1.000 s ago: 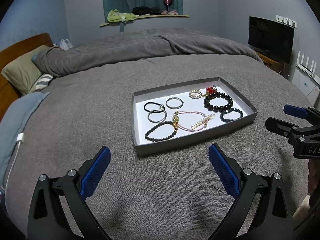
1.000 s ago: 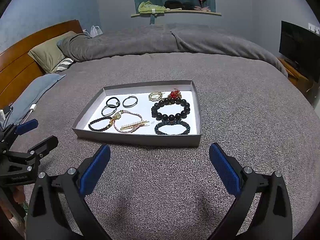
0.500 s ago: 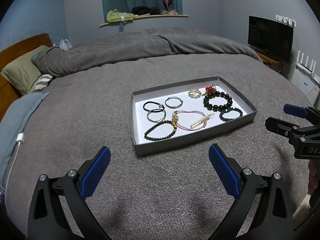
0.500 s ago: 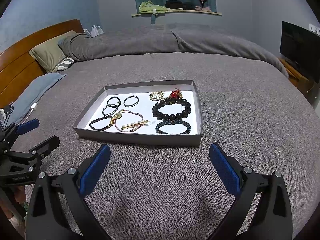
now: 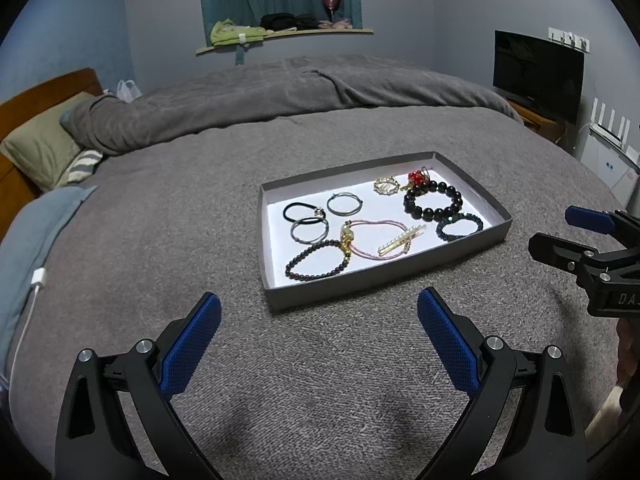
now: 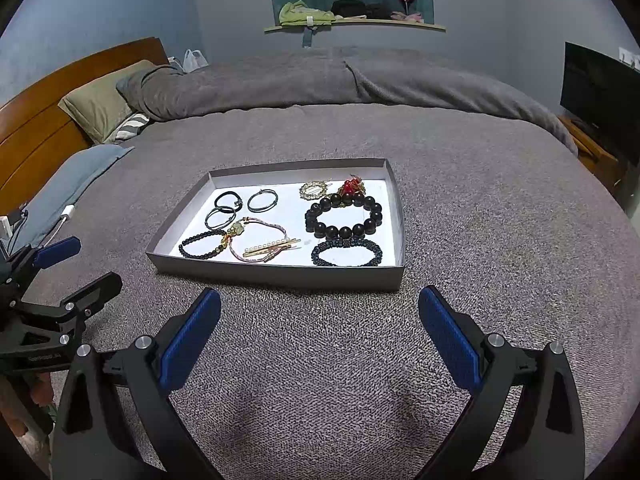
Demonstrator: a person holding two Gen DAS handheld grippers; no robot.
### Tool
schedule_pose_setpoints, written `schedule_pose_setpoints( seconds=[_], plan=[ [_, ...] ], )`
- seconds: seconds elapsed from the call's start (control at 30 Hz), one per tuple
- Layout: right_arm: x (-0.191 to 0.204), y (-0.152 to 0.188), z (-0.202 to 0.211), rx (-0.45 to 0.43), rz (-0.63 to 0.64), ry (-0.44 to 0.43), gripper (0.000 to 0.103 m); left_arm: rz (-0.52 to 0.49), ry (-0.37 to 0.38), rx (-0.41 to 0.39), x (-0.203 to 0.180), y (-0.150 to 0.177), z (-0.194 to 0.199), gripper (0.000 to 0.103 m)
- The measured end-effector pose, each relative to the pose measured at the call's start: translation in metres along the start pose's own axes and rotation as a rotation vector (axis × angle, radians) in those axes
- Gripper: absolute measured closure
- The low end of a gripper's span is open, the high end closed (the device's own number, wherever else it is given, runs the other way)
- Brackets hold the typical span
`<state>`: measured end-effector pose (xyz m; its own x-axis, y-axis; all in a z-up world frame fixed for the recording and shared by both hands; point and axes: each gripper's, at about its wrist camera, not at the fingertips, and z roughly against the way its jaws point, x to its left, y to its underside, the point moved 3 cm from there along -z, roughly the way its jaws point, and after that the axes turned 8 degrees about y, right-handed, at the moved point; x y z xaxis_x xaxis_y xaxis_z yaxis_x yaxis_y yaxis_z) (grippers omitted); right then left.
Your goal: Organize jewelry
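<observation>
A shallow grey tray (image 5: pixel 384 276) (image 6: pixel 280 274) lies on the grey bedspread. It holds a large black bead bracelet (image 5: pixel 432 200) (image 6: pixel 344 216), a dark teal bead bracelet (image 5: pixel 459 227) (image 6: pixel 346 253), a small black bead bracelet (image 5: pixel 316 260) (image 6: pixel 202 245), a pink cord bracelet with a gold charm (image 5: pixel 374 236) (image 6: pixel 260 240), a pearl hair clip (image 5: pixel 400 242), hair ties (image 5: pixel 306 220) (image 6: pixel 224 210), a gold ring piece (image 5: pixel 387 186) and a red bead charm (image 5: pixel 417 177). My left gripper (image 5: pixel 319 336) and right gripper (image 6: pixel 319 334) are both open and empty, short of the tray's near edge.
The bed's folded grey duvet (image 5: pixel 280 92) lies behind the tray. Pillows (image 5: pixel 44 148) and a wooden headboard (image 6: pixel 48 104) are at the left. A TV (image 5: pixel 538 72) stands at the right. A white charging cable (image 5: pixel 36 280) lies at the left bed edge.
Both grippers have drawn back very slightly from the tray. Both stay open and nothing in the tray has moved.
</observation>
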<state>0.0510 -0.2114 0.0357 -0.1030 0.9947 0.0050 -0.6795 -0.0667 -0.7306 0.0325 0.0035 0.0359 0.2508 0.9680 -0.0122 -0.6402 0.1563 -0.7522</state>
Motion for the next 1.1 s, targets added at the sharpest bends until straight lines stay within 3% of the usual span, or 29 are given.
schedule_pose_setpoints(
  seconds=[1.1],
  plan=[
    [-0.0014,0.0042,-0.0038,0.012,-0.004,0.001,0.005,-0.019,0.032,0.002,-0.0032,0.0016,-0.0047,0.005]
  ],
)
